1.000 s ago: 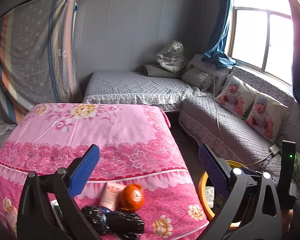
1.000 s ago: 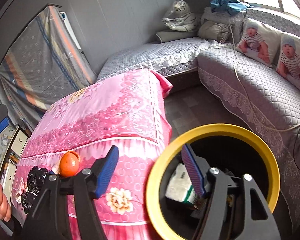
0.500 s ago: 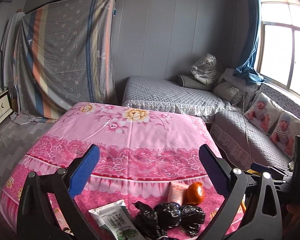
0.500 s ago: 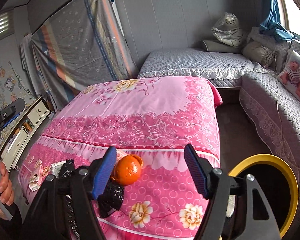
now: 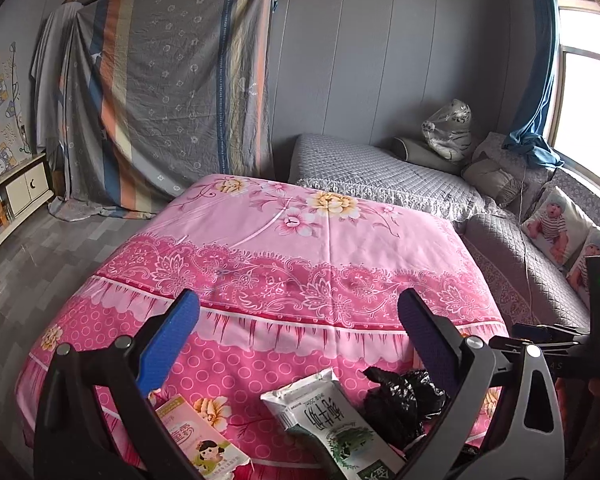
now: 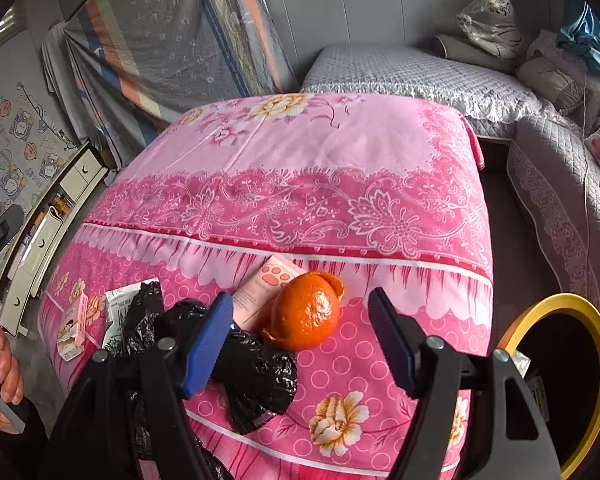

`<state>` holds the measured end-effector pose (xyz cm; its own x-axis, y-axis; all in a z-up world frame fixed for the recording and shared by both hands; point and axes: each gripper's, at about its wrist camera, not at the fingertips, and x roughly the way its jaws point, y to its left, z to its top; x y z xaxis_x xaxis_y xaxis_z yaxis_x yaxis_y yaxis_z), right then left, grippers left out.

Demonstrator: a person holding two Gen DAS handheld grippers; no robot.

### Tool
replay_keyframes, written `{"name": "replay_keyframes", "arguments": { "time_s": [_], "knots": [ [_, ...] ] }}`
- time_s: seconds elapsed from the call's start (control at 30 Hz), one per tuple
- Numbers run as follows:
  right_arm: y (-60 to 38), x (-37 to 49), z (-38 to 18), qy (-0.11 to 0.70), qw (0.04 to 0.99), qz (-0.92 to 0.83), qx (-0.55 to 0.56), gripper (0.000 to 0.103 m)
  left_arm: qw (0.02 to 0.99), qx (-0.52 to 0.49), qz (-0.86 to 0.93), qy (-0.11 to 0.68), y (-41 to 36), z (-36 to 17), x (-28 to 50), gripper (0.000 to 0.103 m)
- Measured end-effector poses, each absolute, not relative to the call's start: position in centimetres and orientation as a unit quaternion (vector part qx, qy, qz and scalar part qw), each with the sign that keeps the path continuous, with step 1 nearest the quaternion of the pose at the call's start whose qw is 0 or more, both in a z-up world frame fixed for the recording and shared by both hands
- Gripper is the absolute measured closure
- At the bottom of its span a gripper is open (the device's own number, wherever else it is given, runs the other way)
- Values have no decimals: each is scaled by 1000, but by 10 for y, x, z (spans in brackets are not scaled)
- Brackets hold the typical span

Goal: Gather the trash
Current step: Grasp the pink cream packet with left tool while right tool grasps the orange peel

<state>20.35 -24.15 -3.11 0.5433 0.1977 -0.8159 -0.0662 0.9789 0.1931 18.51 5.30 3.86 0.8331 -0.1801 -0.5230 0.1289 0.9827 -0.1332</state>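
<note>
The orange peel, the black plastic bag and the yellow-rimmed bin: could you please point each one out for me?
orange peel (image 6: 305,313), right wrist view, middle of its rounded skin.
black plastic bag (image 6: 256,376), right wrist view, crumpled middle.
yellow-rimmed bin (image 6: 598,336), right wrist view, on the yellow rim.

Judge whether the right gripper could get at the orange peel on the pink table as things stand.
Probably yes. The right gripper is open, and the orange peel sits just ahead between its fingers, uncovered, with only a black bag beside it.
</note>
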Motion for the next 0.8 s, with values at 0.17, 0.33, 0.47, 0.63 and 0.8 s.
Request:
{"name": "replay_keyframes", "arguments": {
  "time_s": [0.17,0.33,0.47,0.63,0.8],
  "knots": [
    [-233,220,-58,507,858,61,60,36,953,-53,-76,289,66,28,182,8],
    [-224,232,-74,522,850,49,42,36,955,-53,-60,287,86,22,177,8],
    [-223,242,-87,536,842,45,41,37,950,-55,-73,299,97,12,171,8],
    [-219,246,-91,541,839,52,36,54,944,-42,-113,308,93,0,155,8],
    [-220,242,-87,530,845,62,40,62,946,-21,-120,301,90,-4,141,8]
  ]
}}
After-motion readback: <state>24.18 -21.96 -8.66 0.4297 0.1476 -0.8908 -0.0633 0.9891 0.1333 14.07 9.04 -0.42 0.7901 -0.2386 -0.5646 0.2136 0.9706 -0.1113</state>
